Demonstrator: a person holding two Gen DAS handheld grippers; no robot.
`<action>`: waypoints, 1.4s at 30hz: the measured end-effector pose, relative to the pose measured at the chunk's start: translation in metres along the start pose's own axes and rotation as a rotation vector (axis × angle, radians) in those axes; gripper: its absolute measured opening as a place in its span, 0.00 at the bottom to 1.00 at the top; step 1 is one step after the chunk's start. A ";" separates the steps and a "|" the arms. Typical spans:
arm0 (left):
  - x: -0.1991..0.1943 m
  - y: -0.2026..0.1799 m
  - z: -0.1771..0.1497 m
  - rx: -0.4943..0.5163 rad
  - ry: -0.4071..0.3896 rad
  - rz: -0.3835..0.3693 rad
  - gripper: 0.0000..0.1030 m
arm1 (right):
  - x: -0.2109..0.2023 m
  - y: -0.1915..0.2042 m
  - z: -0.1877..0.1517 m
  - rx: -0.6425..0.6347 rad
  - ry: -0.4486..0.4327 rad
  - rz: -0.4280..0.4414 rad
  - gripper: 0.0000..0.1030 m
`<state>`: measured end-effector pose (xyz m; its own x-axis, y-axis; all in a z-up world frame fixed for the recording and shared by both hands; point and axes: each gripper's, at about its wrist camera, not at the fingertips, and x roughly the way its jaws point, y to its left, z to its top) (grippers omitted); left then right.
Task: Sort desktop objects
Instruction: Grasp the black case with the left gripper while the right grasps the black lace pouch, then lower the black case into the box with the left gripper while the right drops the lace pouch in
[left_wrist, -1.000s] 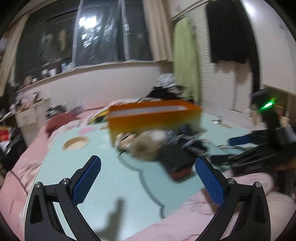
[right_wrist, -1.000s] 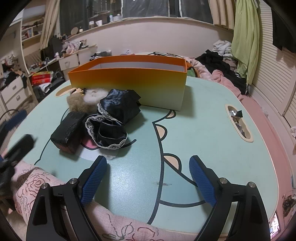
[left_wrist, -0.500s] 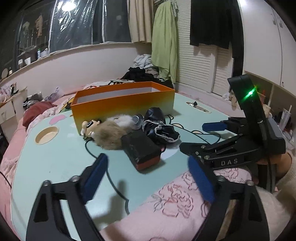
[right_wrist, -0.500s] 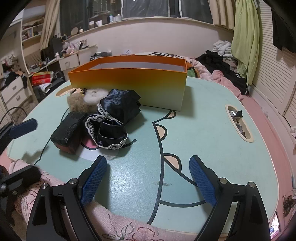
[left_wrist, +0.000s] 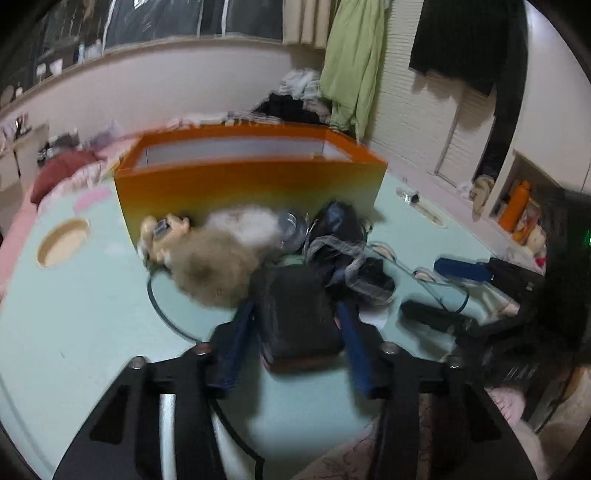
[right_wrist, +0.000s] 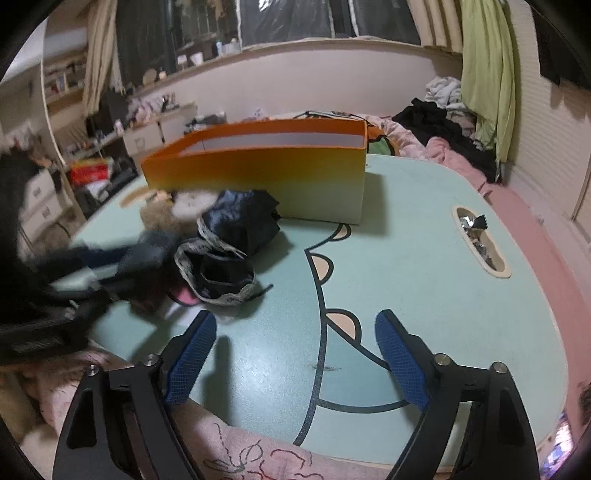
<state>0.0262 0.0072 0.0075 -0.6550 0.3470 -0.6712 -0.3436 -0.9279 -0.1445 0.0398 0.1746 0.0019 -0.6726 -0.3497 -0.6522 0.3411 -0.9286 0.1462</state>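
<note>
Closing in around the black box (left_wrist: 299, 317) at lower centre of the left view, the left gripper (left_wrist: 295, 314) has just narrowed to flank it for lifting into the orange bin (left_wrist: 251, 184) behind, though contact is blurred, while the right gripper (right_wrist: 291, 350) hangs wide and empty.

A black block-shaped case (left_wrist: 299, 314) with a reddish base lies on the pale green table, nearest the front of the heap and set lengthwise between blue pads. Just behind it to the left lies a fluffy tan-and-white plush toy (left_wrist: 221, 258), and to its right a crumpled black fabric piece with grey lace trim (right_wrist: 229, 254). An open orange box (right_wrist: 266, 170), its long wall fading to pale yellow at the base, stands upright behind the heap.
</note>
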 end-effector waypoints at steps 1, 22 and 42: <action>-0.003 -0.001 -0.003 0.013 -0.011 0.003 0.41 | -0.001 0.000 0.003 0.017 -0.004 0.016 0.81; -0.089 0.012 0.014 0.023 -0.259 0.021 0.39 | 0.007 0.020 0.059 0.042 -0.037 0.114 0.25; 0.020 0.053 0.092 -0.109 -0.188 0.207 0.75 | 0.094 0.013 0.127 0.009 -0.107 -0.110 0.71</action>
<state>-0.0668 -0.0222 0.0533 -0.8204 0.1588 -0.5493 -0.1221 -0.9872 -0.1029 -0.1025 0.1136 0.0373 -0.7719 -0.2563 -0.5818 0.2558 -0.9630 0.0848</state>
